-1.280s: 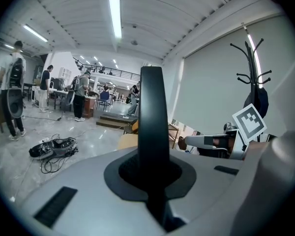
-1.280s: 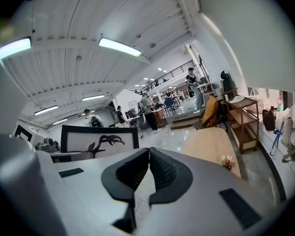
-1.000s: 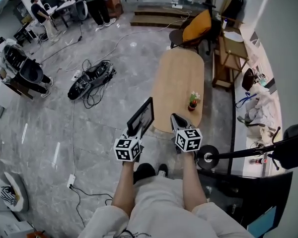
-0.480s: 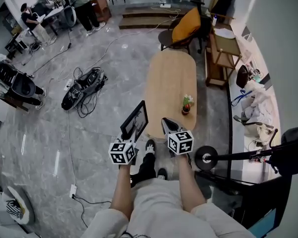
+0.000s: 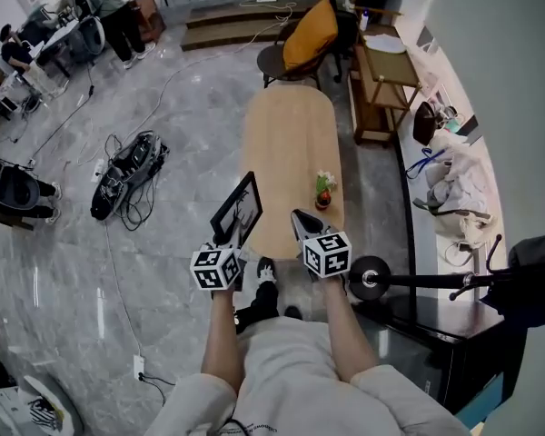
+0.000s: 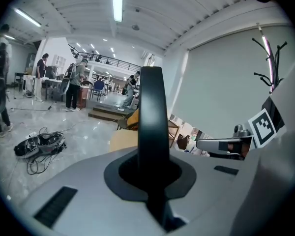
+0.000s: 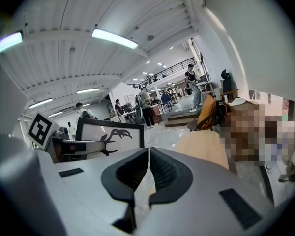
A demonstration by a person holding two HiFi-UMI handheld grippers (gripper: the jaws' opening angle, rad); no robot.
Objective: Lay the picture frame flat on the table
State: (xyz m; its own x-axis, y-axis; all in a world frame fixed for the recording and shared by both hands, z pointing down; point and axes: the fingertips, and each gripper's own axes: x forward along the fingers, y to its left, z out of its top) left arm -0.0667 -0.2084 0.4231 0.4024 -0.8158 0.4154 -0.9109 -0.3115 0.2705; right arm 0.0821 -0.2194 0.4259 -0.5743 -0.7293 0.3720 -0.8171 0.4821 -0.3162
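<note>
My left gripper [image 5: 232, 246] is clamping its 2 jaws tight on the lower edge of the black-rimmed rectangular picture frame [image 5: 237, 209]. I am holding the frame upright in the air, just off the near left end of the long oval light-wood table [image 5: 286, 139]. My right gripper [image 5: 300, 220] is hanging beside it, jaws together on nothing. To do this well, I am judging it best to carry the frame over bare tabletop short of the small potted plant [image 5: 323, 189]. Then I should roll my wrist until the picture is facing up, touch 1 long edge down first, and let go. The white picture face is pointing right, and the long axis seems to be running away from me, along the table.

Picture frame [image 5: 238, 212] beside the table [image 5: 286, 134] — near left; plant [image 5: 323, 189] on it, right.
</note>
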